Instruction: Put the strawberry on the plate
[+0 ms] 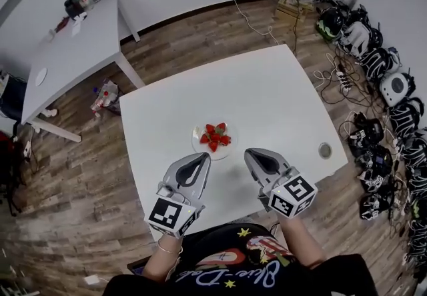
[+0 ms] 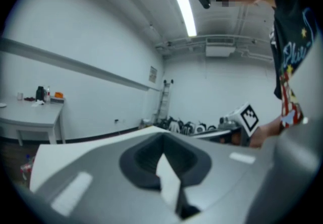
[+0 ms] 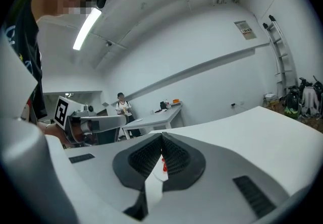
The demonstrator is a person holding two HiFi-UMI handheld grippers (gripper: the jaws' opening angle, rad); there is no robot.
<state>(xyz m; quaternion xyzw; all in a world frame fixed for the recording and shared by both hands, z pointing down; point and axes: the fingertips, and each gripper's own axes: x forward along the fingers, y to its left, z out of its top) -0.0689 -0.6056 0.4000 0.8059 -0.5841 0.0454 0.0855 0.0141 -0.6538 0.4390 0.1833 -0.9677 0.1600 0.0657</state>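
Head view looks calm, so where's everything sitting right now? (asks a visitor)

Me: going left to right, my left gripper (image 1: 200, 157) hangs over the near part of the white square table (image 1: 280, 101). In the left gripper view its jaws are clenched tip to tip with nothing between them. Just ahead, between the noses of the two grippers, there's the small round pale plate (image 1: 230, 147), and the red strawberries (image 1: 215, 136) are piled right on it.

Visitor: and the other side?

Me: my right gripper (image 1: 254, 153) sits near the plate on its near right, not touching it. The right gripper view shows those jaws pressed together too, and empty. All I catch there is a sliver of red from the strawberries, peeking through the slit below the closed tips.
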